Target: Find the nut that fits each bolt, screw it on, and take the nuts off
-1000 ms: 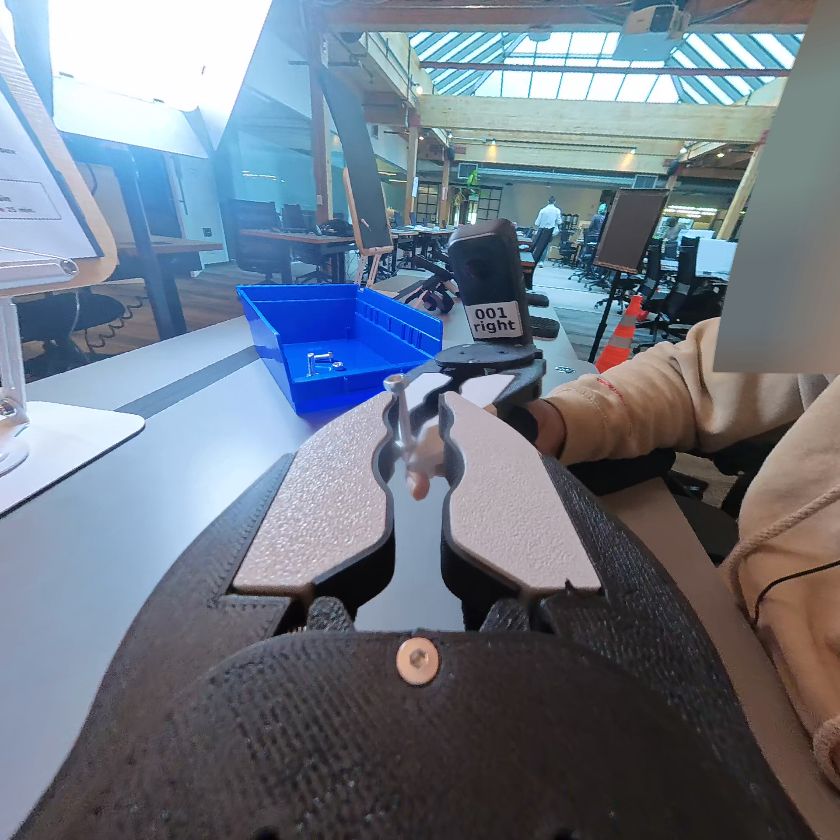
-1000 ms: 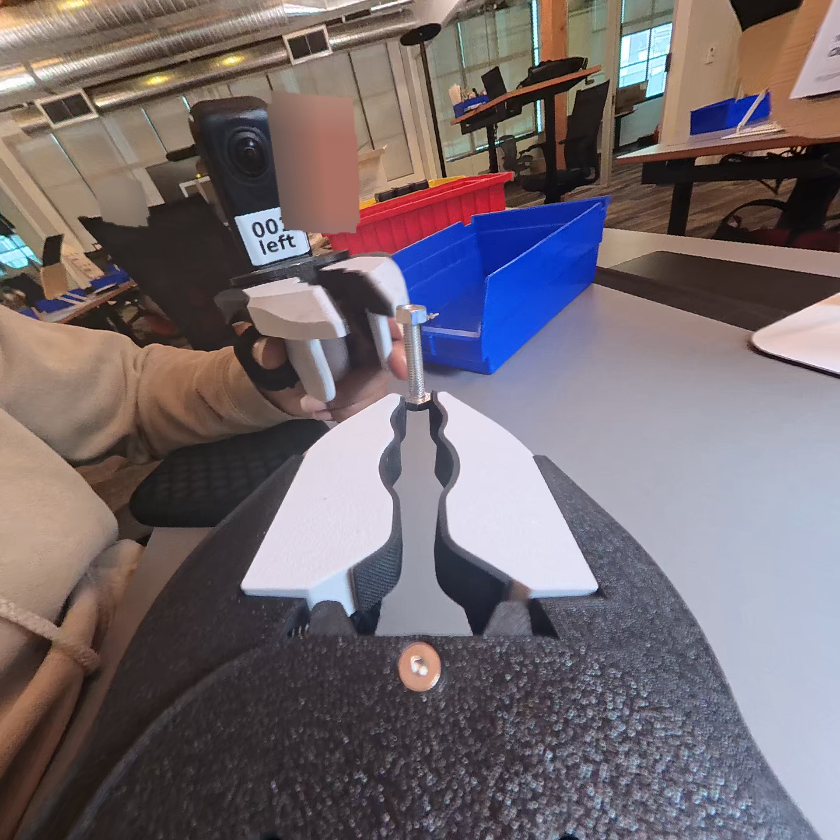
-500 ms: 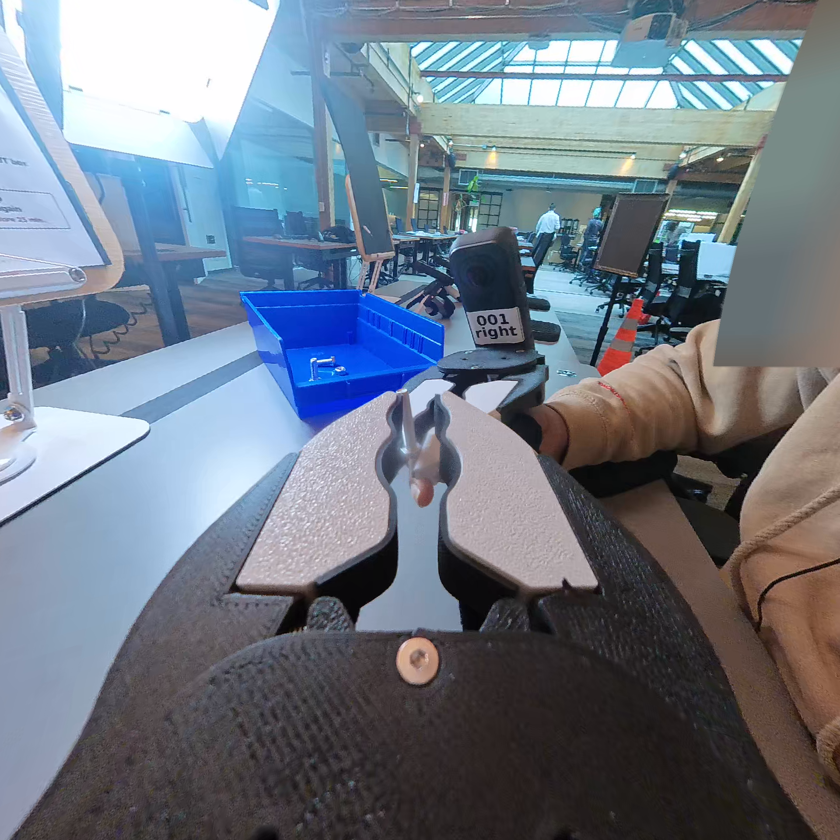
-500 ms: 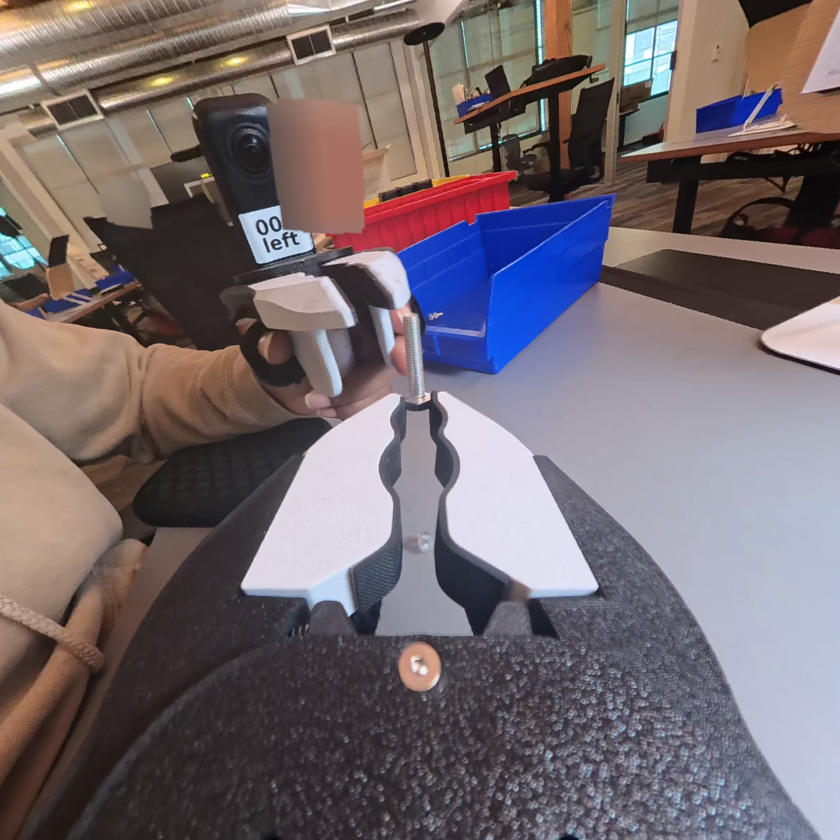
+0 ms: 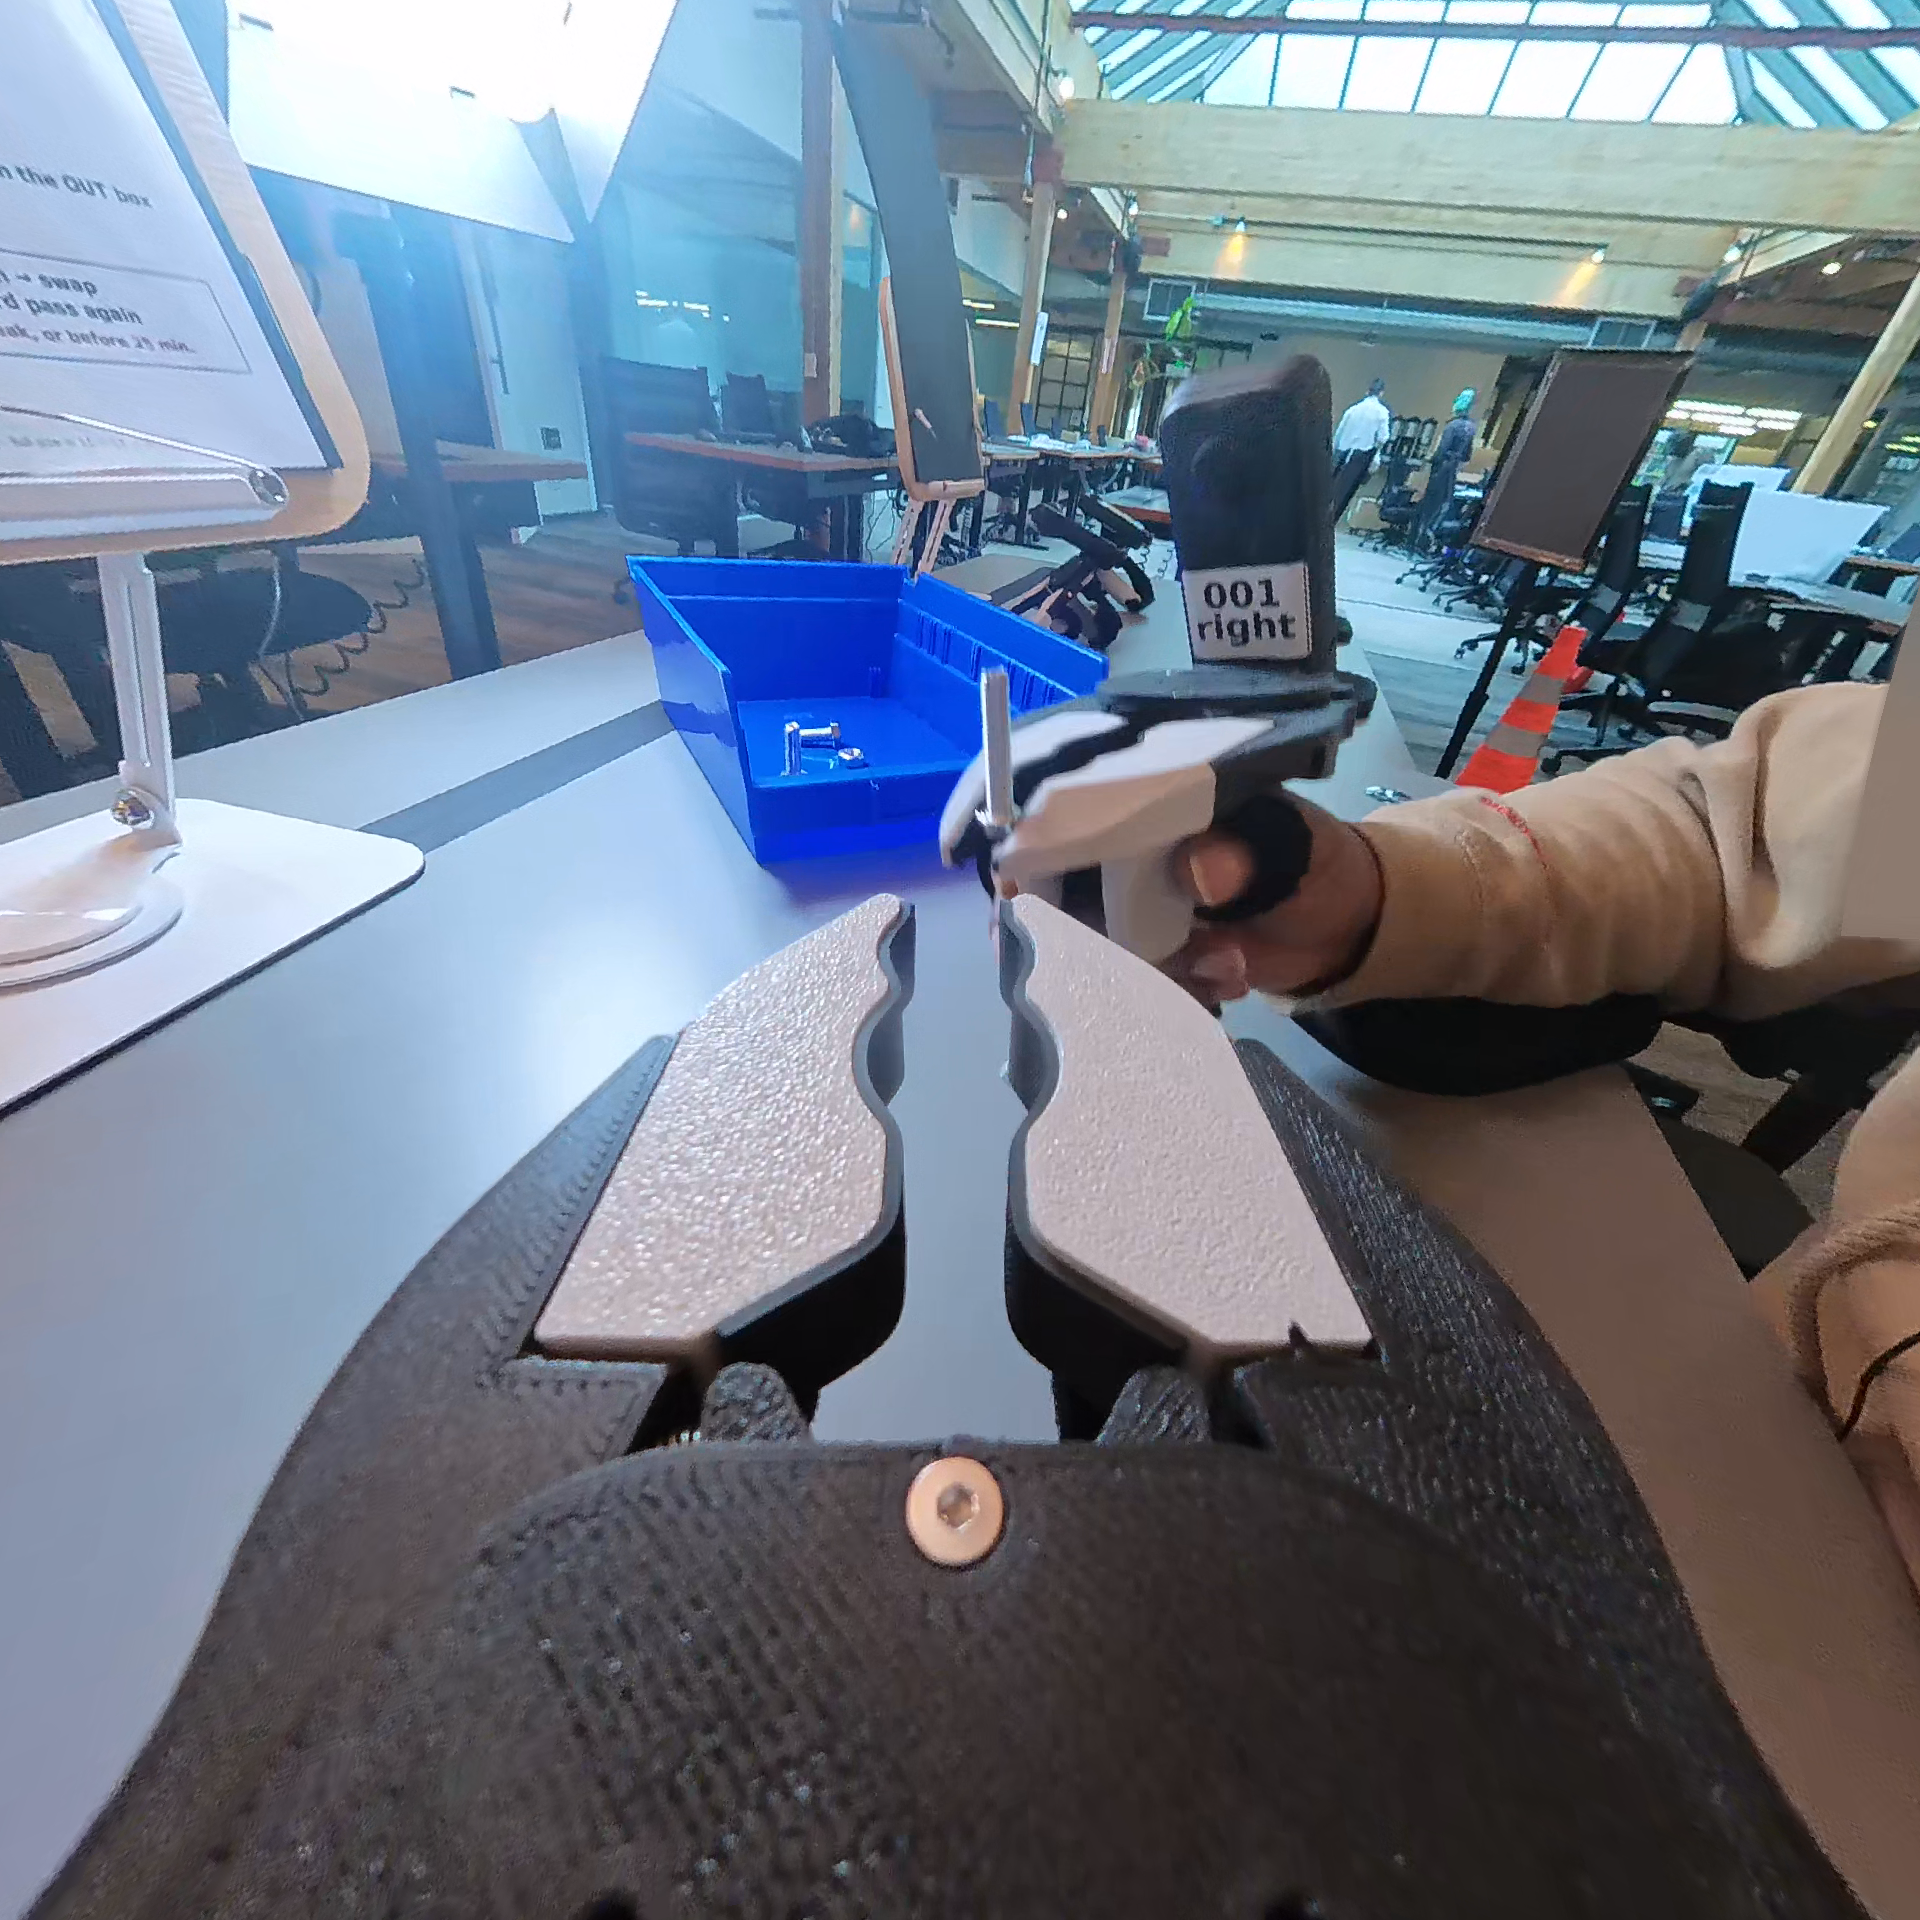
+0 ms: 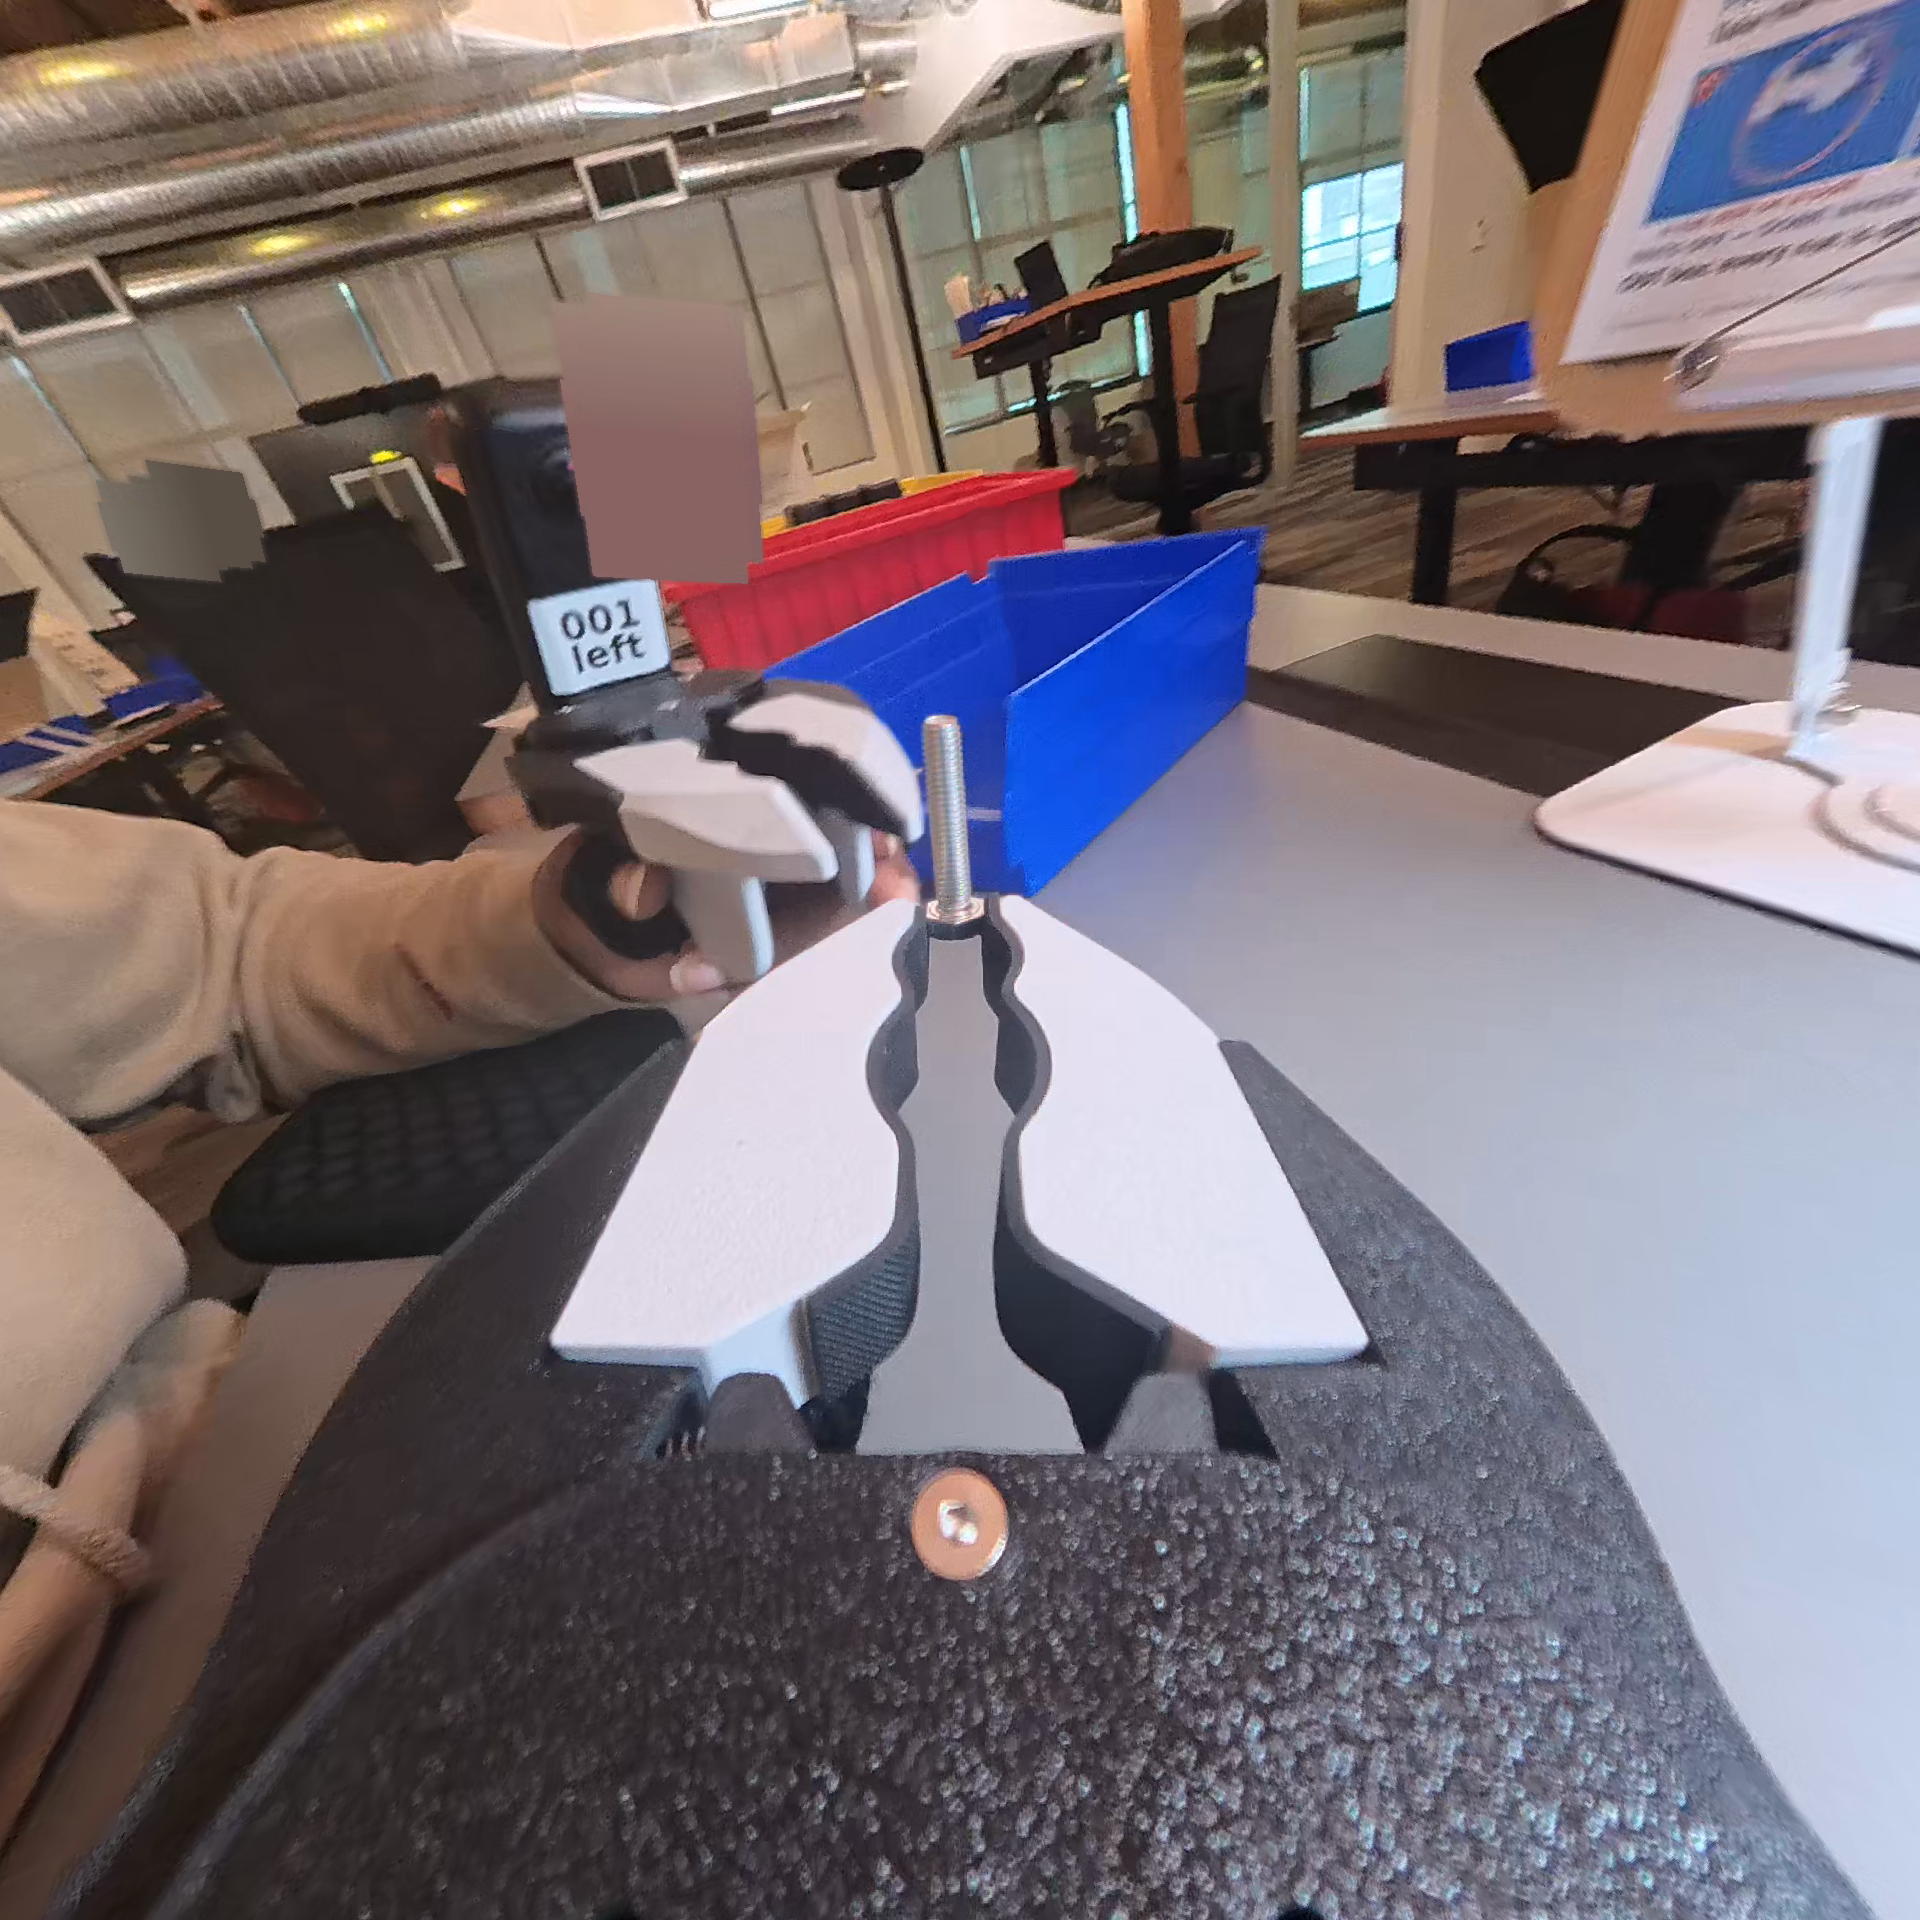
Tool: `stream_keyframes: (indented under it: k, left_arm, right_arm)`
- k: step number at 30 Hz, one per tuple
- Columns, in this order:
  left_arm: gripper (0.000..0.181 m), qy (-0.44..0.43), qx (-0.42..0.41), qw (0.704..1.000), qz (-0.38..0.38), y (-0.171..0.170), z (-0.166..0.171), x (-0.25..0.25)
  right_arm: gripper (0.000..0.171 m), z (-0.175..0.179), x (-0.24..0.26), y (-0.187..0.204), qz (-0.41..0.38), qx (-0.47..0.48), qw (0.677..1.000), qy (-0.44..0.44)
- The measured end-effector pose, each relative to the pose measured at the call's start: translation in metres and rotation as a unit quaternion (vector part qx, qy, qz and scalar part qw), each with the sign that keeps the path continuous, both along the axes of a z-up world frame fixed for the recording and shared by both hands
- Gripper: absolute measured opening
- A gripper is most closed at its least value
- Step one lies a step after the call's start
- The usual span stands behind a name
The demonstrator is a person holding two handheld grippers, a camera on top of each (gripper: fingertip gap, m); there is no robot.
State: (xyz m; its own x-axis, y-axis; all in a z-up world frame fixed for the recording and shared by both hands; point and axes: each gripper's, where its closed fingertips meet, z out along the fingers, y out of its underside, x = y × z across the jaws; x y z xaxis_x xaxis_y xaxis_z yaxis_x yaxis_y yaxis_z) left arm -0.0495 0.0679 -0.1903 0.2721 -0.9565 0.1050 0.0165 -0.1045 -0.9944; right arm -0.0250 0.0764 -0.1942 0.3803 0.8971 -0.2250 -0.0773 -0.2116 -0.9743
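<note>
My right gripper (image 6: 951, 923) is shut on the hex head of a silver bolt (image 6: 945, 810), whose threaded shank stands upright above the fingertips. No nut shows on the bolt's top end. In the left wrist view the same bolt (image 5: 994, 740) sticks up from the right gripper (image 5: 975, 836), just beyond and right of my left gripper (image 5: 958, 910). My left gripper's fingers stand a narrow gap apart with nothing visible between them. In the right wrist view the left gripper (image 6: 862, 821) is just left of the bolt, apart from it.
A blue bin (image 5: 717, 665) on the grey table (image 5: 312, 1091) holds a loose bolt and nut (image 5: 812, 744). It also shows in the right wrist view (image 6: 1127, 717), with a red bin (image 6: 883, 582) behind. A white sign stand (image 5: 156, 904) is at the left. My left and right fingertips are right by each other.
The left gripper closed around the nut at the bolt's top, then drew back to the side. The nut that sat on the bolt's top one second ago is gone from it.
</note>
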Motion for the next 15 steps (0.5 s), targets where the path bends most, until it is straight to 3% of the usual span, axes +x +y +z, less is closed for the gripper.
stream_keyframes:
  k: [8,12,15]
  left_arm:
    - [0.015,0.032,0.0,0.999,-0.009,-0.003,-0.017,0.008]
    - [0.014,0.048,0.002,0.999,-0.014,-0.005,-0.025,0.012]
    - [0.013,0.057,-0.003,0.998,-0.027,-0.009,-0.031,0.016]
  right_arm:
    - [0.01,0.04,0.083,0.052,-0.142,0.05,0.988,-0.032]
    - [0.01,0.055,0.184,0.098,-0.281,0.043,0.945,-0.16]
    - [0.01,0.028,0.258,0.131,-0.334,-0.055,0.887,-0.312]
